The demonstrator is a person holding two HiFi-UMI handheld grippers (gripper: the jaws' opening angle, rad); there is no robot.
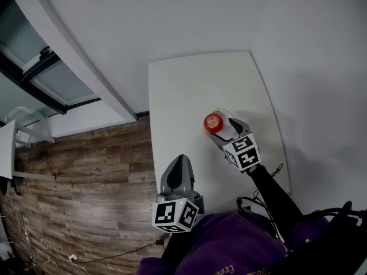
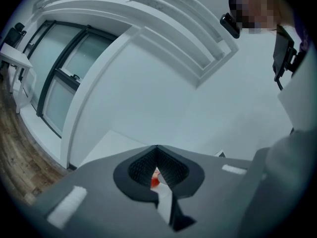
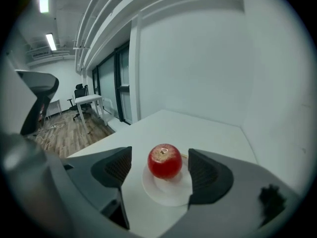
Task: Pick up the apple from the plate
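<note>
Head view: white table (image 1: pixel 195 90), wood floor (image 1: pixel 86 176)

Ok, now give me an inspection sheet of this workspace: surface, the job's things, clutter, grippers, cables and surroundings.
Surface: white table, set in a corner between white walls.
Job's things: red apple sitting upright on a small white plate, not yet lifted.
Clutter: nothing seen on the table besides the plate and apple.
Grippers: right gripper open, jaws on either side of the apple without touching it; left gripper shut and empty, held back at the table's near edge.
Cables: black cable looping by the right arm; thin cable on the floor.
Surroundings: wood floor, dark-framed window, a desk further off.
</note>
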